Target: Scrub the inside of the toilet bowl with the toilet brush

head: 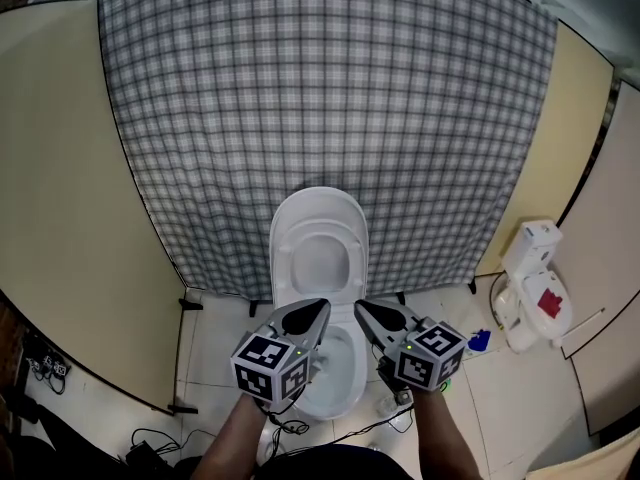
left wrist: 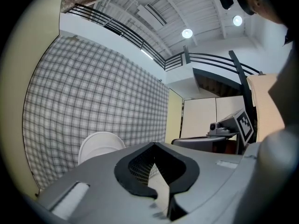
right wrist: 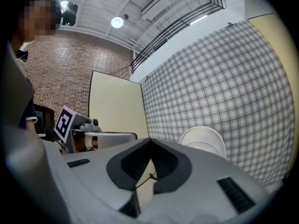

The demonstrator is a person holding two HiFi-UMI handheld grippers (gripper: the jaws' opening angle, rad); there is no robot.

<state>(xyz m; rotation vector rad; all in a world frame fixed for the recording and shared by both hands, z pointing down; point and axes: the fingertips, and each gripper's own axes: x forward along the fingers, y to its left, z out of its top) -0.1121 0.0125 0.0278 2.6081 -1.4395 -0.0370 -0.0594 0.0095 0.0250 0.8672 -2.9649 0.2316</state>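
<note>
One toilet (head: 318, 230) is seen at centre, backed against a single checked curtain (head: 330, 98). Its lid (head: 318, 208) is raised. The open toilet bowl (head: 338, 368) is found directly under the two grippers.

Two grippers are counted, one per hand, both held level above the bowl and pointed towards the curtain.
- Left gripper (head: 322, 307): its jaws are pressed together at the tips and nothing is pinched.
- Right gripper (head: 360, 307): its jaws are likewise closed tip to tip and nothing is held.
- The two tips are kept near each other but apart.

One marker cube is carried on each gripper, two in all.

Two forearms are visible at the lower edge.

The toilet brush cannot be picked out with certainty in any view. One small blue item (head: 480, 341) is noted on the floor to the right of the toilet, too small to identify.

One second white fixture (head: 530, 288), marked with a red patch, is seen further right on the floor.

Cream partition panels are noted on either side, one at left (head: 60, 188) and one at right (head: 562, 138).

Loose cables (head: 150, 448) are noted on the tiles at lower left.
</note>
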